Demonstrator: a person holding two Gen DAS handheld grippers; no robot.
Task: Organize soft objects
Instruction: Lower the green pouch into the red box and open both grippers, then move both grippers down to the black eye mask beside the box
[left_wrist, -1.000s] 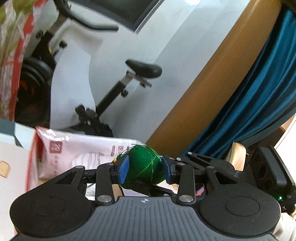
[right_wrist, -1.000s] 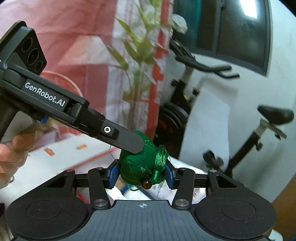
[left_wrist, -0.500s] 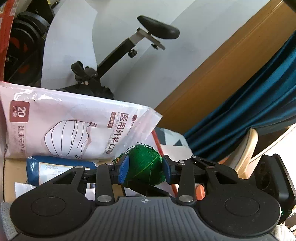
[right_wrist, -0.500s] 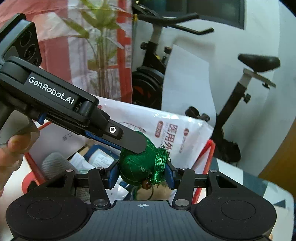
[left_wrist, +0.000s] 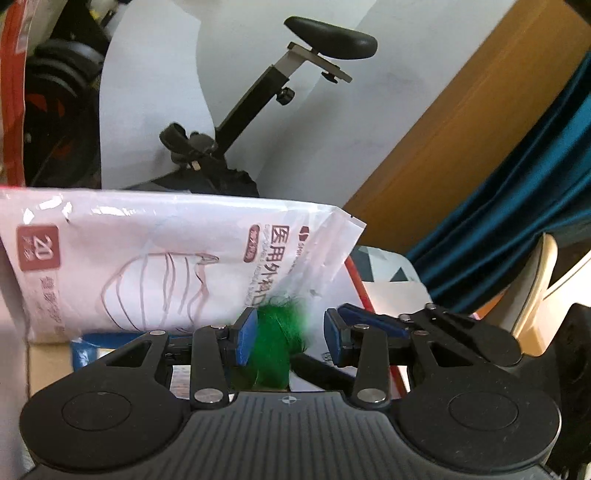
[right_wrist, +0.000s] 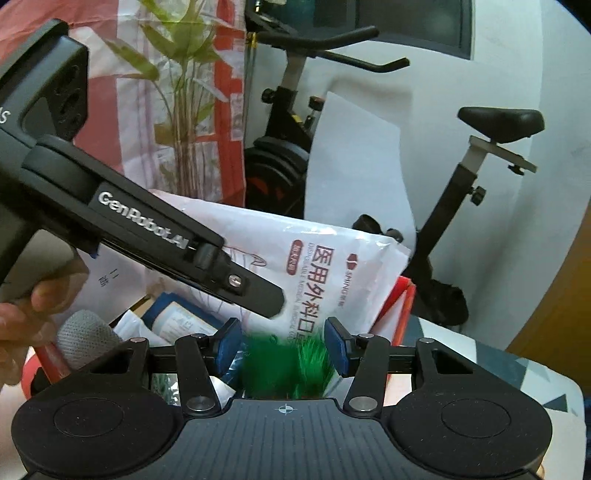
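— Looking at both wrist cams rn: my left gripper (left_wrist: 288, 336) has its jaws spread, and the green ball (left_wrist: 275, 347) sits between them, smeared w/ motion blur. It's up against the left pad, w/ a clear gap to the right pad.

— And the right one?

— My right gripper (right_wrist: 282, 345) is spread apart too. Same green ball (right_wrist: 286, 363) is blurry betw. its blue pads (right_wrist: 338, 350), low, near the gripper body. Can't tell if either pad touches it, too smeared.

— So where's the ball rel. to the bin?

— Over the red basket (right_wrist: 400, 299), just in front of the white mask pack (right_wrist: 314, 273) w/ red Chinese print that stands in it. Left cam shows that pack (left_wrist: 166, 266) right behind the ball, plus the basket's red rim (left_wrist: 364, 291) on the right.

— Anything else in the basket?

— Blue-and-white packet (right_wrist: 173, 319) and a grey knit thing (right_wrist: 83, 339) at its left side. My left tool crosses the right cam from upper left, "GenRobot.AI" on its arm, finger (right_wrist: 258, 293) ending just above the ball. My left hand (right_wrist: 26, 314) is on its handle.

— Background?

— Exercise bike (right_wrist: 491, 147), potted plant (right_wrist: 181, 92), teal curtain (left_wrist: 517, 206).
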